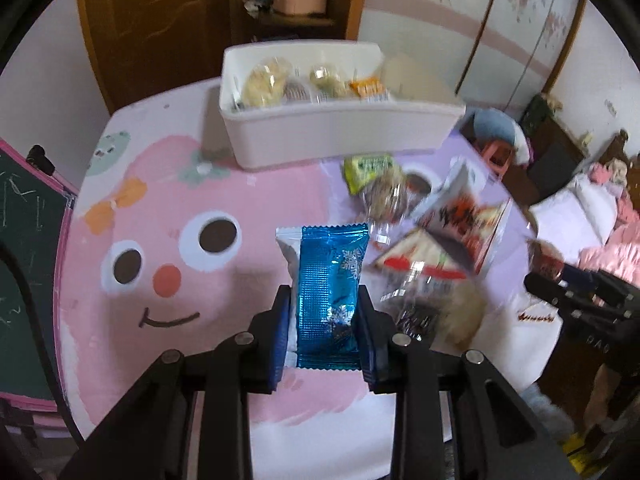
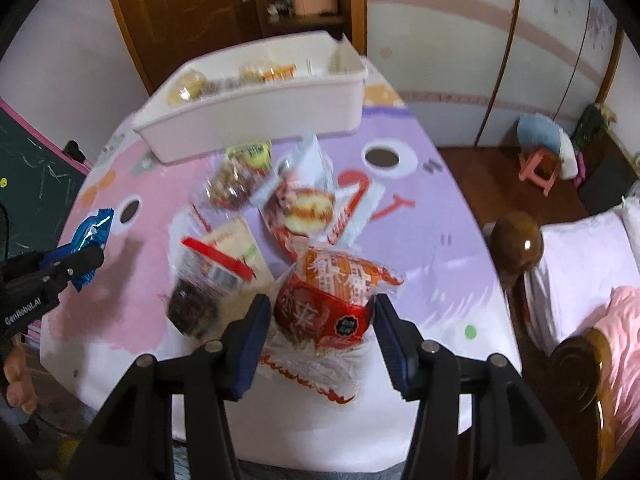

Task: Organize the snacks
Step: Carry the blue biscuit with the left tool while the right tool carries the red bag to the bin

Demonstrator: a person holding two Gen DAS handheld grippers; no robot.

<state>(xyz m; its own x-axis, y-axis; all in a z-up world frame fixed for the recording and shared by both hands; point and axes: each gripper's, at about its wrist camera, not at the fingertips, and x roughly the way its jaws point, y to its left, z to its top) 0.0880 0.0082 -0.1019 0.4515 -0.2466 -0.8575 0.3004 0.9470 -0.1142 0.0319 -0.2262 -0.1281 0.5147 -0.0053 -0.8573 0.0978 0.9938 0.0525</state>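
Note:
My left gripper [image 1: 323, 294] is shut on a blue foil snack packet [image 1: 328, 264], which stands upright between the pads, above the pink cartoon tablecloth [image 1: 180, 200]. In the right wrist view the same packet [image 2: 94, 228] sticks out of the left gripper [image 2: 82, 266] at the left edge. My right gripper [image 2: 321, 302] is shut on a red and orange snack packet [image 2: 340, 280], held above the table's near edge. A white bin [image 1: 340, 132] at the far side of the table holds several wrapped snacks.
Several loose snack packets [image 2: 248, 216] lie in a pile in the middle of the table, between the bin [image 2: 248, 124] and the grippers. A green chalkboard [image 1: 28, 220] stands to the left. A bed [image 2: 580, 248] and a pink stool [image 2: 540, 168] are to the right.

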